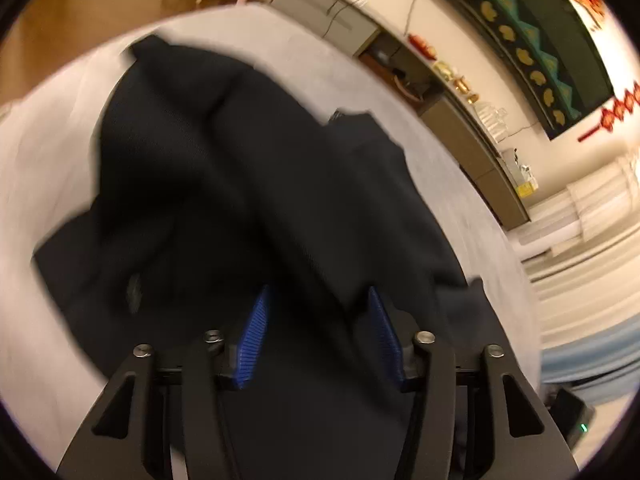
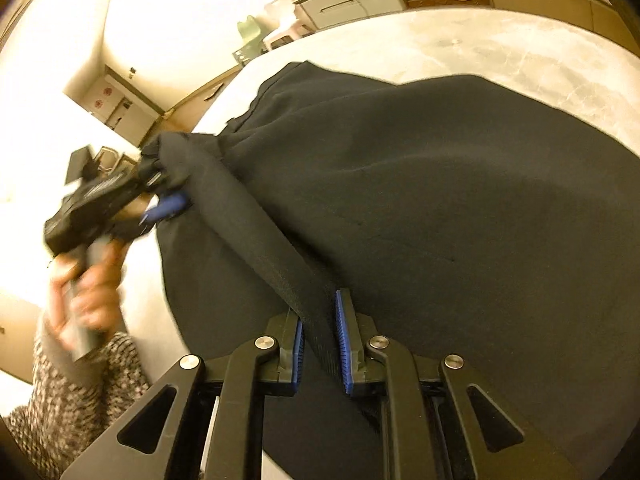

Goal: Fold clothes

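Motion-blurred dark garment (image 1: 248,184); left hand-held gripper (image 2: 160,196) fingertips buried in fabric

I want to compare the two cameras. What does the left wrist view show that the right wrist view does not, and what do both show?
Only the left wrist view: a dark wall hanging with gold shapes, red ornaments and pale curtains.

Only the right wrist view: the left gripper seen from outside, the hand that holds it with a speckled sleeve, and a taut edge of cloth that runs from it into the right gripper.

Both: the black garment on the pale table, and a long low cabinet.
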`<state>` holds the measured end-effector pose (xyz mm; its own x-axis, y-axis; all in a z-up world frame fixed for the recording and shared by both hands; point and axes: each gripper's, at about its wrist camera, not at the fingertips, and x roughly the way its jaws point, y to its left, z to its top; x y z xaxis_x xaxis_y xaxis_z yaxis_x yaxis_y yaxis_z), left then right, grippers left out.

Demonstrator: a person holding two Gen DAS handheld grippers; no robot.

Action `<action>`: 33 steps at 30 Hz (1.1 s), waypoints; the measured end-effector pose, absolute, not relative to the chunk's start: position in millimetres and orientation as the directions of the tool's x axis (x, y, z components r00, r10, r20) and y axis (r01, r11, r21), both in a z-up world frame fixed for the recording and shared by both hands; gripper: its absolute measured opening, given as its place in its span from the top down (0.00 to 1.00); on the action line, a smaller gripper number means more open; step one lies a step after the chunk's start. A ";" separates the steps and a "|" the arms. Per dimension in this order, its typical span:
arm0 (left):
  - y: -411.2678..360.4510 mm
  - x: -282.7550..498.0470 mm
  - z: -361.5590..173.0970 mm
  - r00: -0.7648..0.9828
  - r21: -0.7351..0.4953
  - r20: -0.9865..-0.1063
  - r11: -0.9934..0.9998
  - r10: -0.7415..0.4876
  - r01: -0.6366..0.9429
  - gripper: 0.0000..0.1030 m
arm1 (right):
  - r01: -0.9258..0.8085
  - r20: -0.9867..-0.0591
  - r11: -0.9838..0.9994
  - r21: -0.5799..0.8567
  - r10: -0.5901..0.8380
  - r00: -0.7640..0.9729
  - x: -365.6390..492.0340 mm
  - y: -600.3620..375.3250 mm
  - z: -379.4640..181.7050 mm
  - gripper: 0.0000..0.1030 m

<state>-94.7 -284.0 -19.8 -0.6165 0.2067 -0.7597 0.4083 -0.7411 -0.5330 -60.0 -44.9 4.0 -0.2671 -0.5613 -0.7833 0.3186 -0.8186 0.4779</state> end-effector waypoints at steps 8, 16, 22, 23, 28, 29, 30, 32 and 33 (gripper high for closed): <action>-320.4 -22.1 12.8 -0.701 -0.618 -0.682 -0.676 0.207 0.402 0.97 | 0.492 -0.835 -0.868 0.069 -0.320 -0.448 32.5 -36.2 36.1 0.38; -313.3 -30.8 2.2 -0.656 -0.597 -0.722 -0.677 0.221 0.430 0.98 | 0.468 -0.858 -0.883 -0.032 -0.216 -0.466 72.1 -24.1 4.2 0.89; -321.0 -8.8 -15.7 -0.593 -0.577 -0.771 -0.646 0.231 0.499 0.98 | 0.491 -0.862 -0.871 0.032 -0.273 -0.427 93.2 -8.6 13.4 0.97; -321.8 -13.8 -22.8 -0.569 -0.567 -0.788 -0.637 0.235 0.522 0.98 | 0.493 -0.865 -0.869 0.047 -0.282 -0.415 95.7 -7.7 11.5 0.97; -319.6 -25.6 -25.7 -0.522 -0.481 -0.838 -0.670 0.161 0.565 0.95 | 0.486 -0.867 -0.866 0.116 -0.327 -0.375 97.3 -11.7 3.4 0.96; -321.4 -23.7 -24.9 -0.521 -0.476 -0.840 -0.669 0.152 0.571 0.93 | 0.482 -0.866 -0.867 0.127 -0.334 -0.373 98.2 -8.6 5.4 0.93; -323.3 -21.7 -24.0 -0.520 -0.471 -0.842 -0.667 0.143 0.577 0.91 | 0.473 -0.861 -0.871 0.135 -0.339 -0.380 100.1 0.4 13.2 0.89; -325.4 -17.8 -18.2 -0.527 -0.458 -0.841 -0.674 0.118 0.580 0.81 | 0.456 -0.851 -0.877 0.150 -0.349 -0.393 103.9 18.5 28.7 0.79; -324.8 -15.8 -10.9 -0.538 -0.442 -0.838 -0.688 0.089 0.575 0.80 | 0.432 -0.848 -0.890 0.147 -0.339 -0.408 106.0 33.4 38.4 0.74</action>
<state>-15.8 -324.8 -10.9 -0.5381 0.0893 -0.8381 0.5750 -0.6882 -0.4425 106.0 33.4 38.4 -0.4077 -0.3386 -0.8480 0.4321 -0.8897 0.1475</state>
